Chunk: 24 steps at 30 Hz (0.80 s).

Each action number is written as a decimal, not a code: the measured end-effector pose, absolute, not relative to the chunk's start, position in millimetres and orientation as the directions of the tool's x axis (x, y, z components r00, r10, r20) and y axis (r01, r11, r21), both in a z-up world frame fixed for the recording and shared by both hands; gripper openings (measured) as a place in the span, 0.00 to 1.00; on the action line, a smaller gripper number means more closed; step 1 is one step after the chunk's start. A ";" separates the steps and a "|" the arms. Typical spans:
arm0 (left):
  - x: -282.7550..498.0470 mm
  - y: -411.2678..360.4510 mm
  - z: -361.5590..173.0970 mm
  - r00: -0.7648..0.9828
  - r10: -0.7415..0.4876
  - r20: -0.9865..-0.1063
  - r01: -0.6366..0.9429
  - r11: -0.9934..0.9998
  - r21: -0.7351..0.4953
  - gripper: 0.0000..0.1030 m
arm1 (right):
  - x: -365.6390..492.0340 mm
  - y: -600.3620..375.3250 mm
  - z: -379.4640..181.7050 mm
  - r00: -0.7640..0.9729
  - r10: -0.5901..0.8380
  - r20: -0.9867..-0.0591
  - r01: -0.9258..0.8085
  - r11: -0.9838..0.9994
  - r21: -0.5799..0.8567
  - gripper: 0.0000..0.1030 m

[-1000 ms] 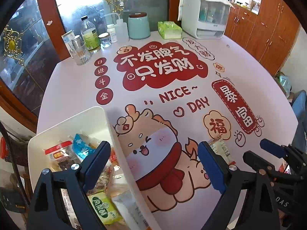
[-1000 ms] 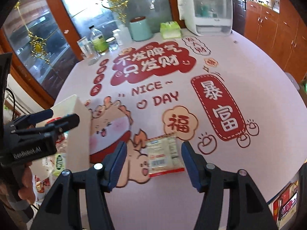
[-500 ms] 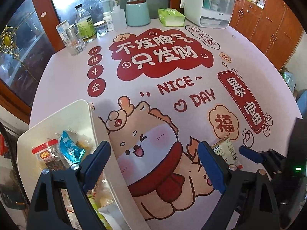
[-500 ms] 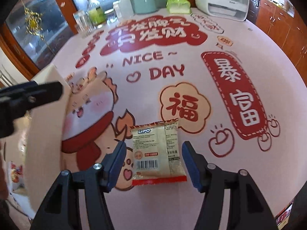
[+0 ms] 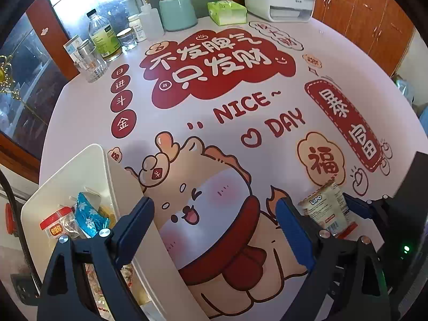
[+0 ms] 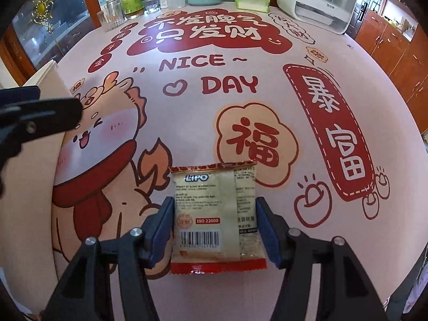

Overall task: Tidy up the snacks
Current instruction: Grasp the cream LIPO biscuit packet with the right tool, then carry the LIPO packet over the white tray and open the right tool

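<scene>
Blue-padded right gripper jaws, just closing, flank LIPO snack packet on table; contact unclear. Left gripper wide open, empty, straddling white bin wall.

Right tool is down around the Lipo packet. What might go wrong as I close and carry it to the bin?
1. The packet lies flat on the mat; the right tool, just closing, might pinch only its edges and buckle it.
2. The left tool straddles the bin wall, so it may block the drop or bump the right tool.
</scene>
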<state>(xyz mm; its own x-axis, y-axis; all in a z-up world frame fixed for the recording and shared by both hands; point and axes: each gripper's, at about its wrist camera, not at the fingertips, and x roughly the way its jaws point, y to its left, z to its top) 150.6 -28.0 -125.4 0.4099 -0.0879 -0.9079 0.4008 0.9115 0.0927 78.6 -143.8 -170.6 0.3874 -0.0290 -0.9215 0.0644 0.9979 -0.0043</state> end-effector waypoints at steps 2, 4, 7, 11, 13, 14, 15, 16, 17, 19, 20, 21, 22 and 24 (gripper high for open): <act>150.7 -29.5 -126.7 0.403 -0.086 -0.911 0.402 0.911 0.092 0.89 | 76.6 -143.5 -169.7 0.393 -0.029 -0.919 0.059 0.998 -0.006 0.47; 149.7 -30.1 -126.1 0.404 -0.086 -0.911 0.402 0.911 0.092 0.89 | 74.5 -142.3 -167.5 0.396 -0.038 -0.917 0.047 0.999 -0.021 0.45; 147.6 -29.2 -123.2 0.409 -0.084 -0.909 0.401 0.911 0.096 0.89 | 71.7 -143.4 -167.3 0.384 -0.038 -0.922 0.046 0.999 -0.022 0.44; 143.2 -25.5 -116.6 0.416 -0.088 -0.905 0.397 0.913 0.094 0.89 | 66.2 -145.5 -165.5 0.370 -0.033 -0.928 0.058 0.998 -0.013 0.44; 139.3 -22.3 -112.4 0.419 -0.095 -0.903 0.397 0.914 0.088 0.89 | 62.0 -144.7 -161.3 0.371 -0.032 -0.928 0.061 0.998 -0.010 0.44; 137.2 -20.2 -110.1 0.421 -0.099 -0.902 0.397 0.914 0.085 0.89 | 60.1 -143.8 -158.6 0.374 -0.029 -0.927 0.062 0.998 -0.007 0.44; 134.7 -17.7 -107.3 0.423 -0.103 -0.900 0.398 0.914 0.083 0.89 | 58.8 -142.8 -155.2 0.377 -0.028 -0.926 0.064 0.998 -0.004 0.44; 132.6 -15.3 -104.6 0.426 -0.106 -0.898 0.398 0.914 0.081 0.89 | 57.4 -141.2 -150.3 0.385 -0.025 -0.923 0.067 0.998 0.001 0.44; 130.2 -12.5 -101.4 0.431 -0.110 -0.896 0.397 0.914 0.079 0.89 | 56.5 -139.9 -146.1 0.392 -0.021 -0.920 0.068 0.998 0.007 0.44; 125.5 -5.7 -93.9 0.439 -0.120 -0.890 0.394 0.916 0.071 0.89 | 54.8 -135.4 -135.2 0.412 -0.014 -0.911 0.067 0.998 0.015 0.44; 123.1 -2.0 -90.5 0.443 -0.124 -0.888 0.392 0.917 0.067 0.89 | 54.1 -132.6 -129.8 0.421 -0.011 -0.907 0.065 0.998 0.018 0.44; 120.2 2.7 -86.4 0.447 -0.130 -0.885 0.390 0.919 0.062 0.89 | 53.0 -128.8 -122.5 0.434 -0.005 -0.901 0.061 0.998 0.024 0.44; 116.9 8.3 -82.0 0.452 -0.133 -0.882 0.385 0.921 0.058 0.89 | 52.1 -125.7 -116.7 0.445 0.000 -0.896 0.058 0.998 0.029 0.44; 111.6 17.8 -75.6 0.460 -0.133 -0.878 0.377 0.925 0.057 0.89 | 50.7 -118.4 -104.2 0.467 0.009 -0.884 0.049 0.998 0.036 0.44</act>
